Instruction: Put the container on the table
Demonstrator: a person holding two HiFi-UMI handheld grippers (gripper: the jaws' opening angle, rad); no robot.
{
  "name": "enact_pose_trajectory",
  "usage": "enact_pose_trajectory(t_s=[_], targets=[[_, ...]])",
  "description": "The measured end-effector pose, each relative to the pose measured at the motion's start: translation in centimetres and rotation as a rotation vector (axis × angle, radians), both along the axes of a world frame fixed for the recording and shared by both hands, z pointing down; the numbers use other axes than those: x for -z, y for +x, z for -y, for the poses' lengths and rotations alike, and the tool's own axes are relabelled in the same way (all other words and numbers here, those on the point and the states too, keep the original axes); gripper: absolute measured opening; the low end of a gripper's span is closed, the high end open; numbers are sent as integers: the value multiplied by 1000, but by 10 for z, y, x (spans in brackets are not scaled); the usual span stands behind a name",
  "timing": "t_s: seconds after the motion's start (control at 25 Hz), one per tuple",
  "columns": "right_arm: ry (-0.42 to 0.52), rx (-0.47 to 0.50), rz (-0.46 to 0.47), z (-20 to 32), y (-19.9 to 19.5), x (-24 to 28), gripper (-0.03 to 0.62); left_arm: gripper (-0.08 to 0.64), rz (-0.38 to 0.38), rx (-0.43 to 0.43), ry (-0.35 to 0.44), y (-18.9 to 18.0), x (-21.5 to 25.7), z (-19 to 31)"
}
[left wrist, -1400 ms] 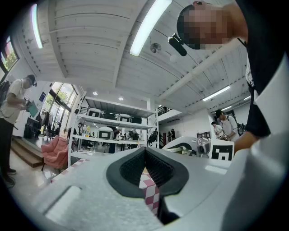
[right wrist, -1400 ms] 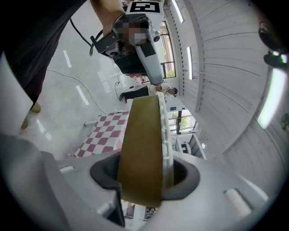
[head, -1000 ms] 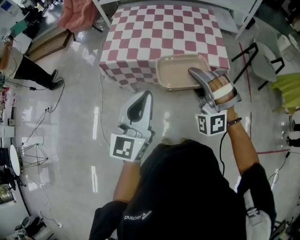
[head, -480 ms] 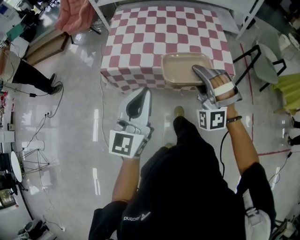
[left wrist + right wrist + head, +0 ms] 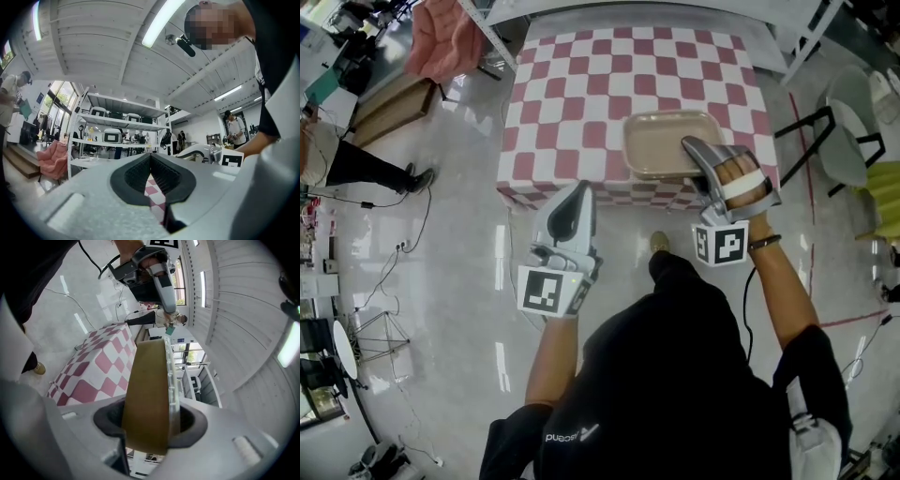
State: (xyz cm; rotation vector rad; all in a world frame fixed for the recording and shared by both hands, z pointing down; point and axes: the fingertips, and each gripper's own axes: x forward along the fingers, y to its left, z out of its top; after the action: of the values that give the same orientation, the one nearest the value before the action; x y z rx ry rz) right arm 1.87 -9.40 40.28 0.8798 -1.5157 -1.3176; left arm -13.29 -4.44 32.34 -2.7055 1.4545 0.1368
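A shallow beige container (image 5: pixel 661 141) is held by its near rim over the near right part of the table (image 5: pixel 581 84), which has a pink-and-white checked cloth. My right gripper (image 5: pixel 689 147) is shut on that rim. In the right gripper view the container (image 5: pixel 147 380) stands edge-on between the pads of the right gripper (image 5: pixel 150 420), with the checked table (image 5: pixel 93 366) beyond. Whether the container touches the cloth I cannot tell. My left gripper (image 5: pixel 579 186) hovers just short of the table's near edge, shut on nothing. In the left gripper view the left gripper (image 5: pixel 150 157) has its pads meeting.
A black-legged chair (image 5: pixel 825 122) stands right of the table. A pink cloth (image 5: pixel 441 37) and a low wooden platform (image 5: pixel 389 98) lie at the far left. A person (image 5: pixel 356 164) stands on the glossy floor at left. Shelves (image 5: pixel 117 136) with equipment lie beyond the table.
The person has stepped toward the table. Both grippers have moved forward, and the container has gone from hanging past the near edge to lying over the tabletop.
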Motion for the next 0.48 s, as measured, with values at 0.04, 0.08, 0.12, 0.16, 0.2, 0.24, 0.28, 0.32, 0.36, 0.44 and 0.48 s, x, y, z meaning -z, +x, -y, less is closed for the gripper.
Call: enact_pose_trajectory(t_s=[0.04,0.08,0.12,0.16,0.2,0.24,0.28,0.32,0.36,0.44,0.48], targets=[[-6,3,-3,13,1,-2,204,9,-4,8,-4,1,1,14],[-13,7,-8,26,0,-3,204,9,-6,14,-7,0,4,29],[-20,13,-11,39,-3,-3,204,9,-6,18,-9,-1,7,43],[-27,19,-14,52,-5,-4,204,9,-5,23,-10,-2,9,57],[-33,26,-17,65,-6,-6,204,9,-3,27,-9,-2,10,72],[-40,34,-20,78,-6,-9,204,9,-2,30,-8,0,10,86],[-47,42,-24,90,-5,-14,204,9,1,31,-6,4,10,99],[-54,49,-29,101,-3,-19,204,9,7,31,-5,9,8,111],[-59,57,-33,112,-1,-24,204,9,18,29,-4,13,7,123],[-72,71,-41,132,1,-34,204,9,37,33,-4,19,3,144],[-77,77,-45,141,2,-38,204,9,40,42,-7,20,2,155]])
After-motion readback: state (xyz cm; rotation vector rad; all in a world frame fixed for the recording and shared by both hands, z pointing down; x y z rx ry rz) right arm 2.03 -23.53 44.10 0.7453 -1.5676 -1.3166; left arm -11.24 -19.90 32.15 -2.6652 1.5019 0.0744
